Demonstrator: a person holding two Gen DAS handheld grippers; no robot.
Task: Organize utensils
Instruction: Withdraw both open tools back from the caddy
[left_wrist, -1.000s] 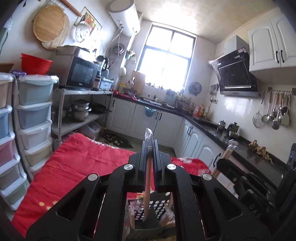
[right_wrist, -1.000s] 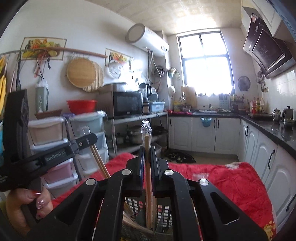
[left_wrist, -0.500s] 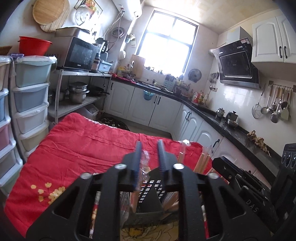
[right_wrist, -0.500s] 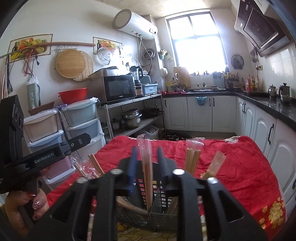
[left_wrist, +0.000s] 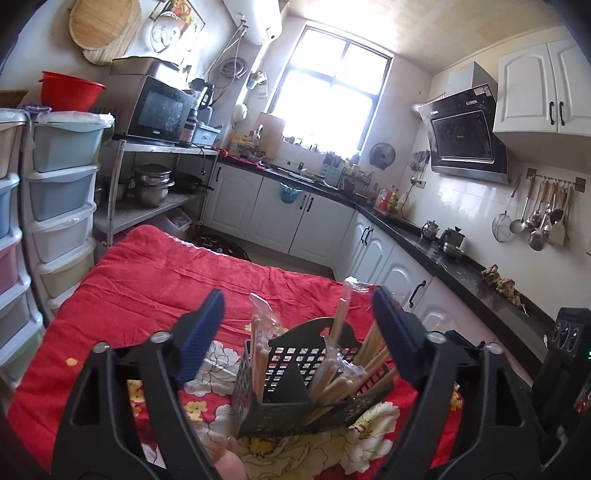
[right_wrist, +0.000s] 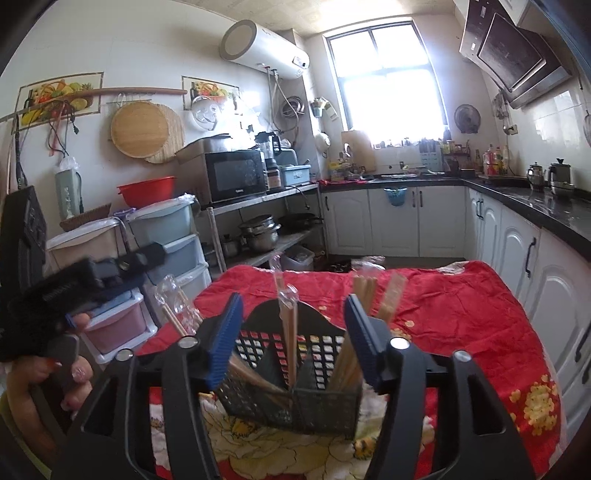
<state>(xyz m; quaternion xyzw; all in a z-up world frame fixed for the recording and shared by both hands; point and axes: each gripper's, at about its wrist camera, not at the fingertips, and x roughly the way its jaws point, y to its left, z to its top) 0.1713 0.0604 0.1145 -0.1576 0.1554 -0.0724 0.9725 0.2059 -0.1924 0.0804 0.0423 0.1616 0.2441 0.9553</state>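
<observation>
Both my grippers hang just over the black perforated plastic utensil caddy (left_wrist: 295, 373), which sits low and central in each wrist view on the red floral quilted cloth (left_wrist: 155, 280) covering the table. The jaws of my left gripper (left_wrist: 299, 332) have just been opening and now stand spread wide; the plastic-sleeved wooden chopsticks (left_wrist: 258, 350) rise between them but neither blue pad touches the sleeve. They stand upright in the caddy's left compartment as that view frames it, so I judge the caddy wall, not me, is propping them. My right gripper (right_wrist: 291, 332) has likewise just been opening, its jaws parted to either side of another sleeved pair of chopsticks (right_wrist: 288, 328) standing at the middle of its frame, free of both pads. More wooden chopsticks (left_wrist: 369, 358) lean fanned to the right of the left view, resting against the caddy's rim, which keeps them from toppling onto the cloth. At the left edge of the right view a hand (right_wrist: 44, 384) grips the left tool's handle. Both pairs look delivered, so this step seems finished; whether any utensils lie loose elsewhere on the cloth I cannot tell.
</observation>
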